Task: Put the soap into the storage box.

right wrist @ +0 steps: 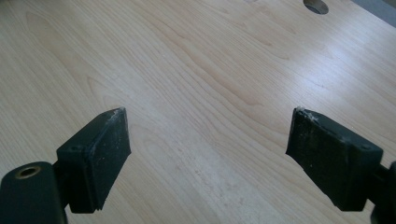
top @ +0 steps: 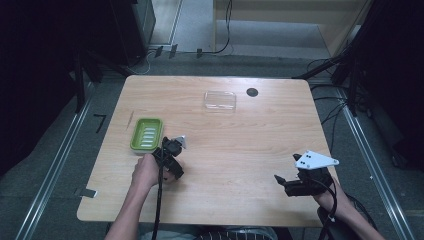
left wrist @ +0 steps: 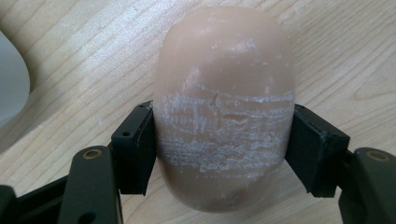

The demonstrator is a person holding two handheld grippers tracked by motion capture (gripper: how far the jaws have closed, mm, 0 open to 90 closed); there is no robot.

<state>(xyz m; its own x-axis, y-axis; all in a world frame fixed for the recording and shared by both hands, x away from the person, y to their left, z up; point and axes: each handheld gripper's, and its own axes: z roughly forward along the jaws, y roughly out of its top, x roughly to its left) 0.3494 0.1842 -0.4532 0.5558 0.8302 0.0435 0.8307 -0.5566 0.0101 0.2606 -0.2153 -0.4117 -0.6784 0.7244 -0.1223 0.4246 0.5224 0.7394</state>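
Observation:
A tan bar of soap (left wrist: 224,65), scuffed white across its middle, lies on the wooden table between the jaws of my left gripper (left wrist: 223,140). Both pads press against its sides, so the gripper is shut on it. In the high view this left gripper (top: 172,165) sits just right of and below a green soap dish (top: 146,133), and the hand and gripper hide the soap. My right gripper (top: 280,181) rests low at the table's front right, pointing left. Its jaws stand wide apart in the right gripper view (right wrist: 208,140), with bare wood between them.
A clear plastic lid (top: 220,100) lies at the back centre of the table (top: 235,150), with a dark round hole (top: 252,92) beside it. A thin stick (top: 129,120) lies left of the dish. Cables and dark stands ring the table.

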